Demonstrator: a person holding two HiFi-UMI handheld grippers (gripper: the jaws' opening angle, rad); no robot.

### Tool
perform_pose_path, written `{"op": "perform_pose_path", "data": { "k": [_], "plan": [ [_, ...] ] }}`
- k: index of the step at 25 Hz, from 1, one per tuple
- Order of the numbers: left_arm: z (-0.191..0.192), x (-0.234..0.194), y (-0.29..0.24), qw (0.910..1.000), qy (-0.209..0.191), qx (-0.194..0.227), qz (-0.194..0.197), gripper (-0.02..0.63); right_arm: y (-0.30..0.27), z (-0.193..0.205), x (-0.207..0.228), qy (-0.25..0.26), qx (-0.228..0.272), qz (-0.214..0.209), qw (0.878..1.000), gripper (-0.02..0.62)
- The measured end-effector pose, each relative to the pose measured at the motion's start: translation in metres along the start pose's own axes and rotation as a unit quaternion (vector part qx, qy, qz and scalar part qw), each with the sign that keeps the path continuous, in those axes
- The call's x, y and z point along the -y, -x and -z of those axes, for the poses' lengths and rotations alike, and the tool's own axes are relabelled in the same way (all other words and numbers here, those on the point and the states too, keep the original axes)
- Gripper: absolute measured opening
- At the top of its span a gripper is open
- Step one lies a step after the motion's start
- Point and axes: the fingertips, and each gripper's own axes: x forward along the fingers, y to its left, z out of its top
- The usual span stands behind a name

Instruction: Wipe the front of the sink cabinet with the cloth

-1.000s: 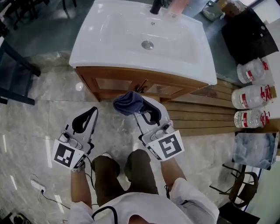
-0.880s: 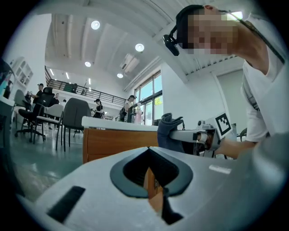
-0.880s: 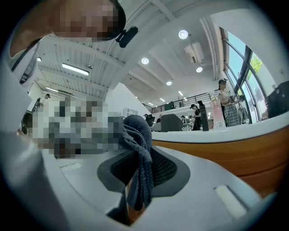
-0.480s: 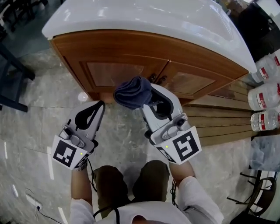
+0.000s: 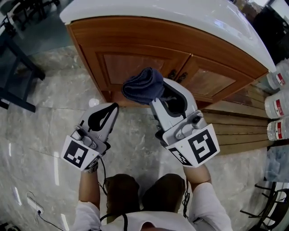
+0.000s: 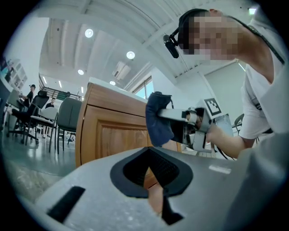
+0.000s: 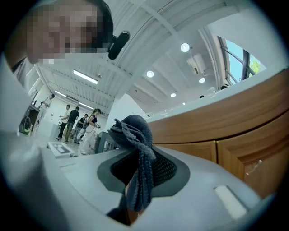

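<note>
Marble-patterned floor, pale grey and glossy, fills the left of the head view; a dark metal furniture frame stands on it at the far left.

Left gripper: white shell, marker cube at the near end, held low over the floor, below and left of the cabinet front. Its own view shows the jaws drawn together with nothing between them, only a thin slit of wood showing past the pads.

Cloth: dark blue, bunched into a rounded wad, in front of the lower cabinet front near the seam between the two doors. One twisted fold hangs down through the jaw opening in the right gripper view. Whether the wad touches the wood or hangs just clear of it cannot be told from these angles.

Right gripper: white shell, marker cube toward the person, jaws clamped on the cloth, which sticks out past the tips toward the cabinet.

Sink cabinet: warm brown wood, two panelled doors with small dark handles at the centre seam, under a white sink top.

Wooden slats: on the floor right of the cabinet.

Water bottles: clear, with red labels, at the right edge.
</note>
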Motion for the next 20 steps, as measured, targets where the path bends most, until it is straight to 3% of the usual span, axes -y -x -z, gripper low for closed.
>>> {"op": "perform_pose_path", "data": {
  "k": [4,8,20],
  "plan": [
    [0.002,0.0,0.019,1.0,-0.005,0.002,-0.008,0.002,-0.048,-0.025,-0.019,0.001,0.009,-0.021,1.0,0.069],
    [0.0,0.004,0.034,0.9997,0.003,0.015,-0.017,0.002,-0.097,-0.029,-0.034,-0.03,-0.005,-0.04,0.999,0.069],
    [-0.007,0.013,0.059,0.999,-0.001,0.025,-0.038,0.002,-0.165,-0.016,-0.043,-0.045,-0.016,0.033,0.998,0.067]
  ]
}}
